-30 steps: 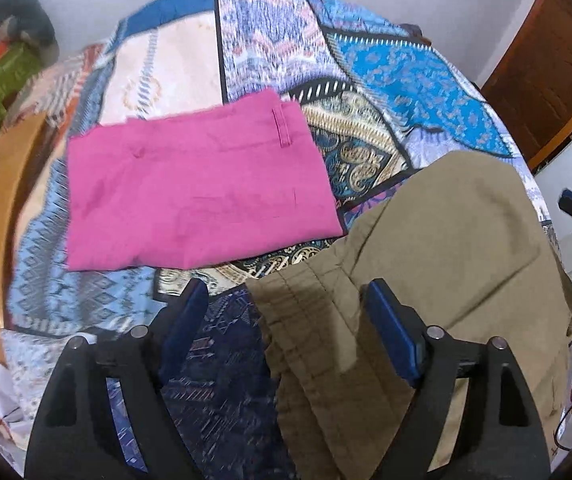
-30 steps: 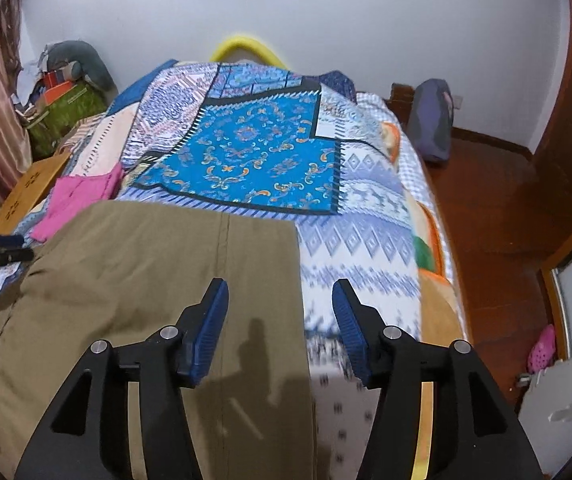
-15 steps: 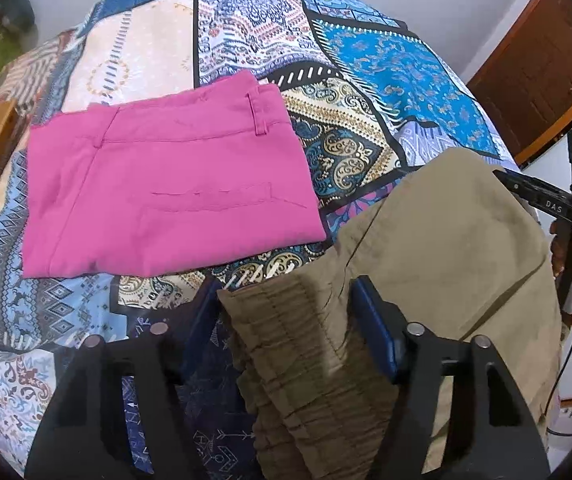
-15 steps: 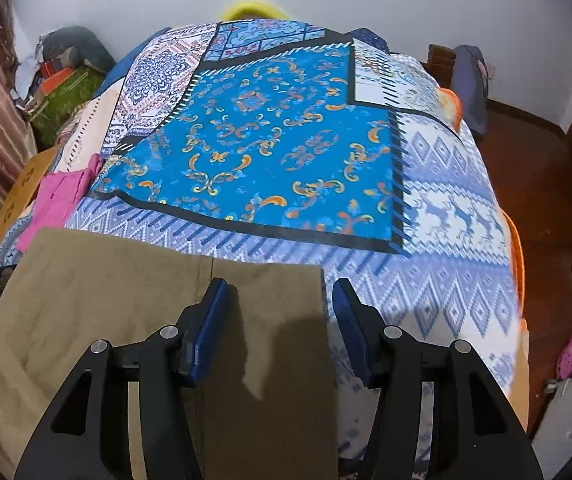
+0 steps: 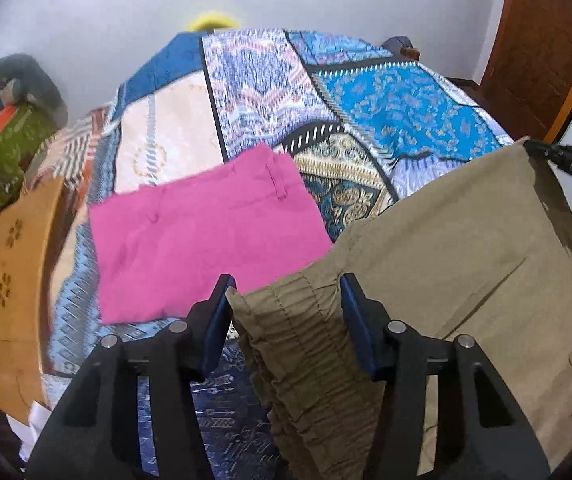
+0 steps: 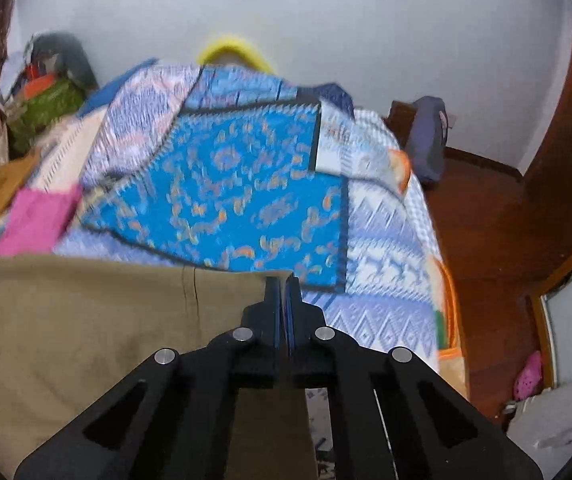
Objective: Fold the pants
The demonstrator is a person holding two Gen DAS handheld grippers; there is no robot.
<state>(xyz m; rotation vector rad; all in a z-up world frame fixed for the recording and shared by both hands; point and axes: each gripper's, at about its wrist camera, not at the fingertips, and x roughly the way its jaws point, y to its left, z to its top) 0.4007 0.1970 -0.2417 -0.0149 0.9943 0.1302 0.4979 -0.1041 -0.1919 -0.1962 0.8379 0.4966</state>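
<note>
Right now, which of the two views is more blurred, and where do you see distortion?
Right wrist view: the patchwork quilt is smeared by motion, while the right gripper is sharp. Left wrist view: milder blur on the pink pants; the khaki pants look clearer. Both bend straight edges and darken at the corners.

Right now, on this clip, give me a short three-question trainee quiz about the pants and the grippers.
1. True or false: the right gripper is shut on the khaki pants.
2. Which part of the khaki pants sits between the left gripper fingers? A) gathered waistband B) leg hem C) pocket
3. What colour are the folded pants lying on the quilt?

Key: 1 true; 2 A; 3 pink.
</note>
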